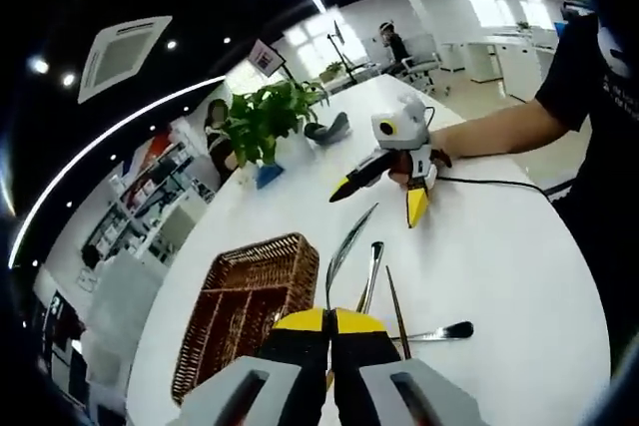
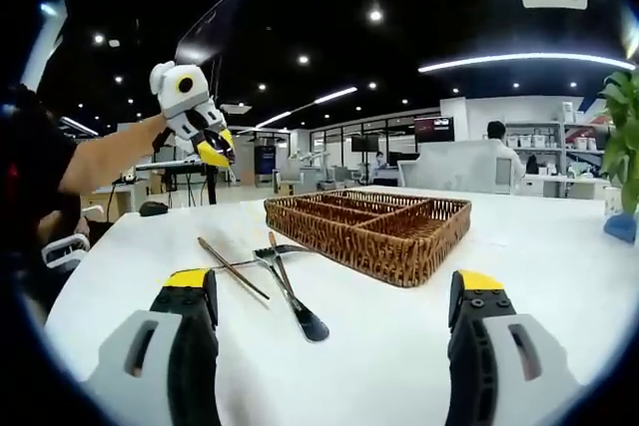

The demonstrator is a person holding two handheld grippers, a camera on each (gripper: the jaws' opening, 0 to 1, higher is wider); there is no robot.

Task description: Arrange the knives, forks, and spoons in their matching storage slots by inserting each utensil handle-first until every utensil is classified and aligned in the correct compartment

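My left gripper is shut on a knife, whose blade rises past the jaw tips. The right gripper view shows that left gripper raised above the table's left side, with the knife pointing up. My right gripper stands wide open and empty, low over the white table; the left gripper view shows it open beyond the utensils. A fork, a spoon and a thin stick lie loose by the brown wicker tray, which has several slots. The tray sits left of the held knife.
A potted green plant stands at the table's far side, and its leaves are close on the right. A cable trails across the table. A person's arm reaches over the table edge. Office desks lie beyond.
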